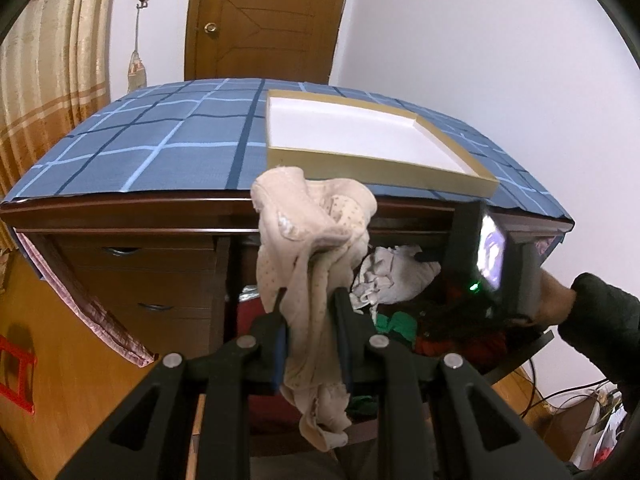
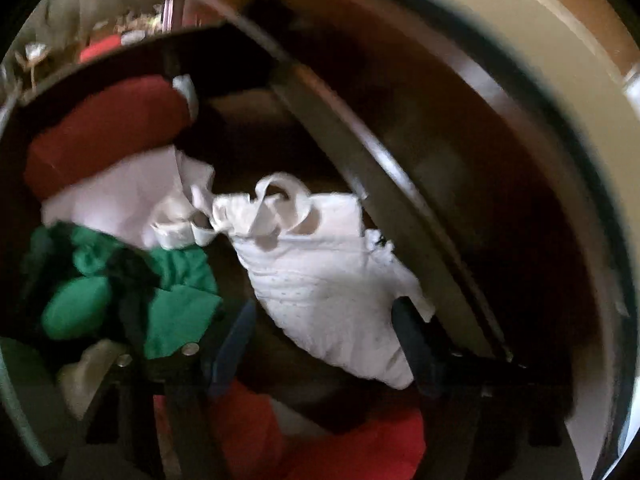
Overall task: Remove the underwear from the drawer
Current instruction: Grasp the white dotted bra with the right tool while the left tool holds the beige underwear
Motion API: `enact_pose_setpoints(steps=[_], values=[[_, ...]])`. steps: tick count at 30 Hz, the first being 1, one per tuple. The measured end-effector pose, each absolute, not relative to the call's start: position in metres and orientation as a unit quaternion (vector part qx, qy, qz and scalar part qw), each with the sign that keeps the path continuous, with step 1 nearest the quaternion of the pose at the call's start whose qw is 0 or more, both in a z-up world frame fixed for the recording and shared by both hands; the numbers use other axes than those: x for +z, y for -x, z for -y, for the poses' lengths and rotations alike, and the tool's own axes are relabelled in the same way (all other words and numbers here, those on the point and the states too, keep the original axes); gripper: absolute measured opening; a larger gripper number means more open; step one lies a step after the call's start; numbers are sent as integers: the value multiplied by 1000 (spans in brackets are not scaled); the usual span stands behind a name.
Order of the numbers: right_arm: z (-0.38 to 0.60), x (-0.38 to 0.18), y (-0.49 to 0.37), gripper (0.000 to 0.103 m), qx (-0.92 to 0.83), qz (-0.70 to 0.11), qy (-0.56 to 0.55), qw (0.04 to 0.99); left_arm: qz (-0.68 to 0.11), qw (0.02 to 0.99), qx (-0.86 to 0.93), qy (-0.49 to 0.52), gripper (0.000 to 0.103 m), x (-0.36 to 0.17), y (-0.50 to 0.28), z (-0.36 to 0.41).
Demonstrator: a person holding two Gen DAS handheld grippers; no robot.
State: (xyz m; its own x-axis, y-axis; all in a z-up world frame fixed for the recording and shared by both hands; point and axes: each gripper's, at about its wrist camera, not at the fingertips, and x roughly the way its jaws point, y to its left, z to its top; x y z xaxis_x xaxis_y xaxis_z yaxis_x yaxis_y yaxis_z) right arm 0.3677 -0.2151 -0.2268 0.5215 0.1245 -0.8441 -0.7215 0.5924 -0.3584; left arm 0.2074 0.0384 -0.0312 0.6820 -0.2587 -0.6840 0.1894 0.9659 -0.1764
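Note:
My left gripper (image 1: 308, 292) is shut on beige dotted underwear (image 1: 312, 236), held up in front of the desk, above the open drawer (image 1: 516, 360). The cloth drapes over and hangs between the fingers. My right gripper (image 2: 324, 312) is open inside the drawer, its fingers on either side of a white dotted garment (image 2: 328, 280) that lies on the drawer bottom. It also shows in the left wrist view (image 1: 492, 264), reaching into the drawer near that white garment (image 1: 388, 276). The right wrist view is blurred.
A shallow white box (image 1: 360, 132) with a tan rim sits on the blue checked tabletop (image 1: 160, 140). The drawer holds green (image 2: 160, 292), red (image 2: 108, 128) and other white (image 2: 128, 200) clothes. Closed drawers (image 1: 156, 280) are at left. A door (image 1: 260, 20) stands behind.

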Motion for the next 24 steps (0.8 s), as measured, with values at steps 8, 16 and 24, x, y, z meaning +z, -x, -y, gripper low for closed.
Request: enact_pose_setpoints(steps=[8, 16, 24], values=[[193, -250, -369, 45, 222, -407, 427, 776, -371, 919, -124, 47, 19, -26, -202, -41], [209, -205, -364, 29, 245, -445, 306, 805, -360, 923, -122, 55, 19, -22, -197, -52], [242, -136, -358, 29, 286, -492, 22, 822, -343, 929, -127, 55, 19, -12, -196, -54]])
